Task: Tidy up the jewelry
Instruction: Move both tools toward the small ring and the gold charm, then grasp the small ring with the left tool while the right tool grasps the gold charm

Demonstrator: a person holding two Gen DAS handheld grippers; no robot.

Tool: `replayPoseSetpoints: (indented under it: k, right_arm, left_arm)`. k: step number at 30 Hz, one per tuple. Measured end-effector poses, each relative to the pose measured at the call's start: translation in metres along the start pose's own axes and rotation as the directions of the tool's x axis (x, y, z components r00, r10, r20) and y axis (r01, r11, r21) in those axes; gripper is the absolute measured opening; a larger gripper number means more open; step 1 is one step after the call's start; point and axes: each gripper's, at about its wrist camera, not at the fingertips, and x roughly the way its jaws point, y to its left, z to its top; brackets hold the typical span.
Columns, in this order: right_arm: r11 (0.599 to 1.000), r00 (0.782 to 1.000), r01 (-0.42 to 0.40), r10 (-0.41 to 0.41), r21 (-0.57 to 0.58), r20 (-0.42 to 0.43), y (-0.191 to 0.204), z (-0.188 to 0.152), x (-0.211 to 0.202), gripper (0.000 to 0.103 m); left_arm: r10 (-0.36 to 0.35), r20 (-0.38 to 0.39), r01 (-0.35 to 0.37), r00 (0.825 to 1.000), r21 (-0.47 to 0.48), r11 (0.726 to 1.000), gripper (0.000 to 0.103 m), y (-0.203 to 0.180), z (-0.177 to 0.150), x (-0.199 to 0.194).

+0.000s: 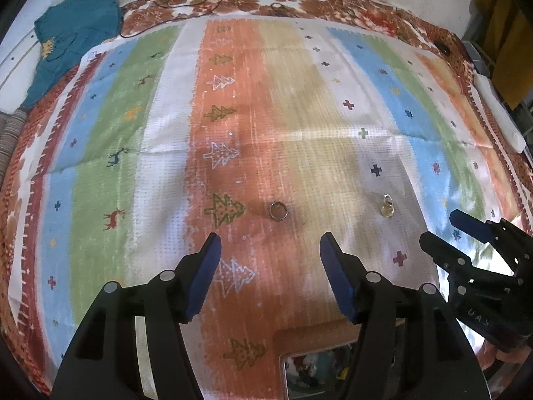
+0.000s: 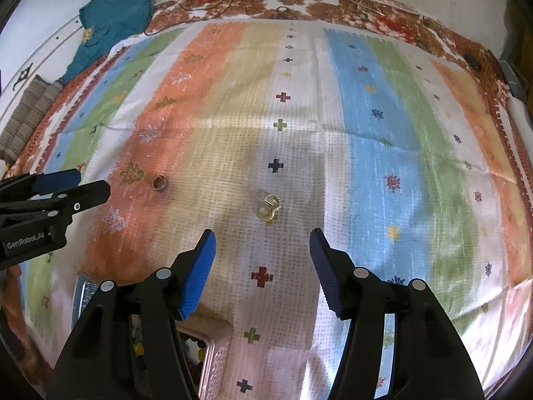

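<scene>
A small metal ring (image 1: pixel 279 210) (image 2: pixel 160 183) lies on the orange stripe of the striped cloth (image 1: pixel 299 116). A little way above and short of it, my left gripper (image 1: pixel 270 240) (image 2: pixel 93 180) stands open with nothing between its blue pads. A gold piece made of two small loops (image 1: pixel 387 207) (image 2: pixel 269 209) rests on the white stripe. My right gripper (image 2: pixel 263 235) (image 1: pixel 439 226) is open just short of it and holds nothing. A pink jewelry box (image 1: pixel 299 336) (image 2: pixel 216 350) with beads inside shows under both grippers at the near edge.
A teal garment (image 1: pixel 76 30) lies at the far left corner, with a thin black cable (image 1: pixel 200 0) along the back. A white oblong object (image 1: pixel 499 116) sits at the right edge. A folded striped cloth (image 2: pixel 30 110) lies at the left.
</scene>
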Motion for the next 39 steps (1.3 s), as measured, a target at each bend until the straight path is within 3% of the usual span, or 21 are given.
replayPoseSetpoints:
  k: [19, 22, 32, 39]
  right_arm:
    - [1.000, 0.996, -0.014, 0.016, 0.018, -0.087, -0.006, 0.016, 0.045, 0.058]
    - [1.000, 0.995, -0.011, 0.013, 0.015, -0.099, -0.006, 0.018, 0.051, 0.058]
    - [1.000, 0.992, -0.008, 0.009, 0.009, -0.130, -0.004, 0.023, 0.070, 0.058]
    - [0.999, 0.988, -0.028, 0.034, 0.039, -0.147, -0.009, 0.024, 0.079, 0.053]
  left_arm:
    - [-0.064, -0.085, 0.064, 0.994, -0.004, 0.998, 0.059, 0.006, 0.023, 0.056]
    - [-0.057, -0.107, 0.058, 0.993, 0.009, 0.998, 0.050, 0.002, 0.025, 0.065]
    - [-0.058, -0.130, 0.063, 0.990, 0.036, 0.997, 0.048, -0.003, 0.029, 0.081]
    - [-0.049, -0.147, 0.058, 0.988, 0.054, 0.997, 0.031, -0.006, 0.029, 0.093]
